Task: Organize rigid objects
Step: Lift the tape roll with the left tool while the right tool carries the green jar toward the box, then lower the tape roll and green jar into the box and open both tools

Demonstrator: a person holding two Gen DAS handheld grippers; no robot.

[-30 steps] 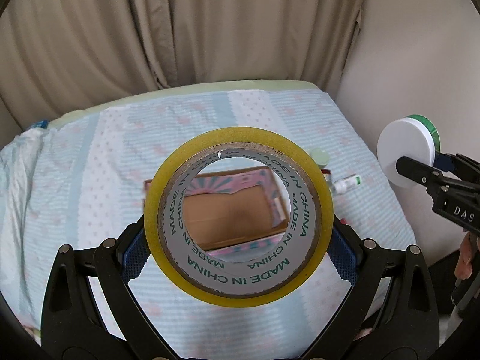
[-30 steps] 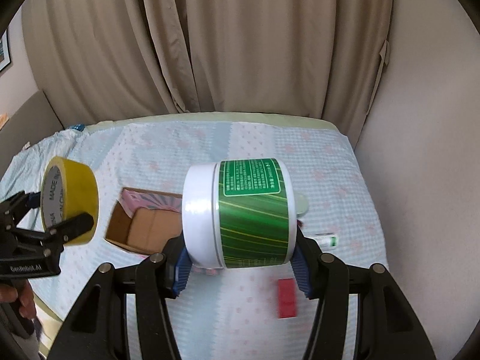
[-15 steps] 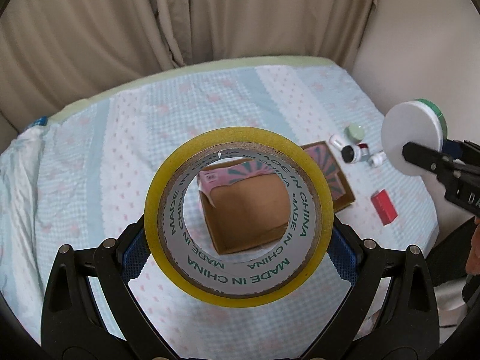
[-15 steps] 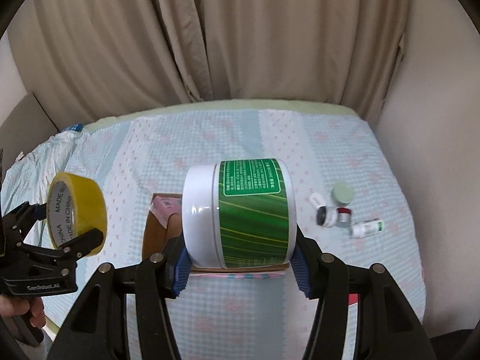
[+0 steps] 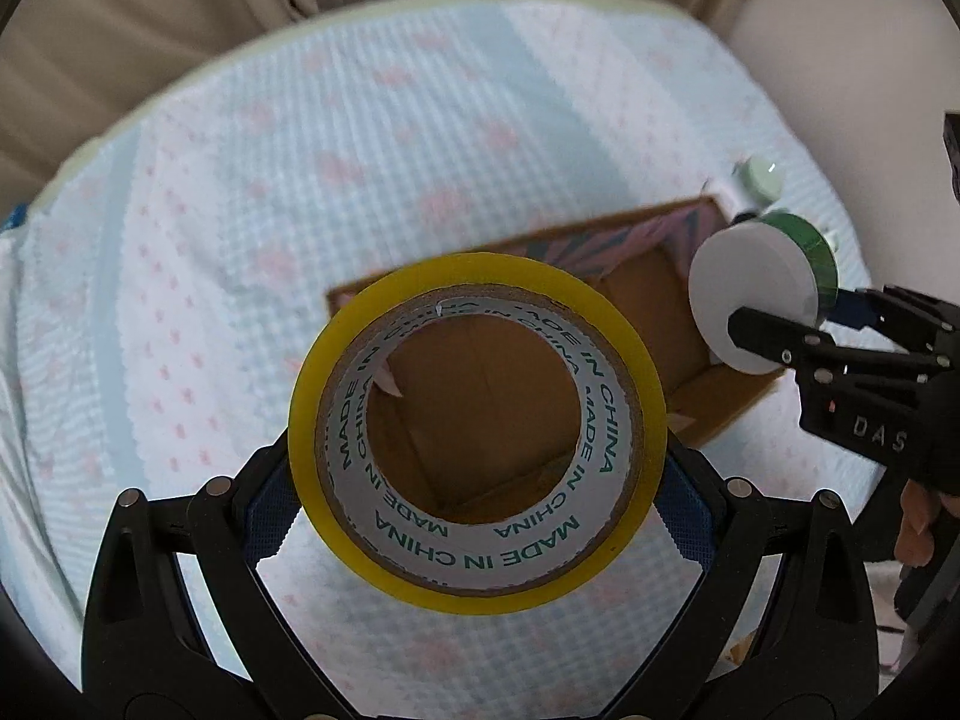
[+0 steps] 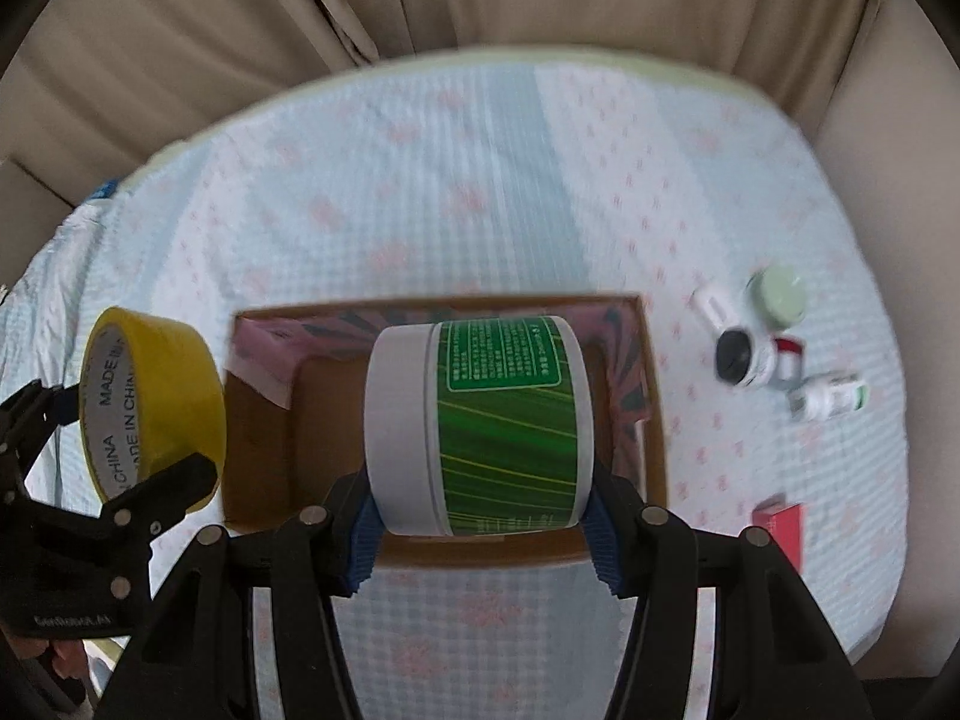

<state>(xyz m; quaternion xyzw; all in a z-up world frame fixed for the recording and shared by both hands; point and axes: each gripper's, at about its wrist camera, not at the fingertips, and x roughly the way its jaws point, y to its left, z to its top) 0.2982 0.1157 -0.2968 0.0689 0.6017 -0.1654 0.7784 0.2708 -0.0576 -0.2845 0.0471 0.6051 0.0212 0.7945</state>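
Cardboard box (image 6: 654, 420), open-topped, pink-patterned lining, sitting toward the near edge of the bed (image 6: 480, 180); we judge it the collecting point, and we see nothing inside it.

Items in transit, two. Yellow tape roll (image 5: 477, 429): our left gripper (image 5: 477, 480) has its pads clamped on the rim; the core axis runs along the gripper's line, down into the box. Green-labelled white jar (image 6: 480, 426): our right gripper (image 6: 480, 534) is clamped on its two ends; the long axis lies crosswise, lid to our left, above the box mouth.

Items outstanding, near the bed's right edge: pale green cap (image 6: 780, 294), small bottles (image 6: 756, 354), red block (image 6: 780, 525). We judge the task early.
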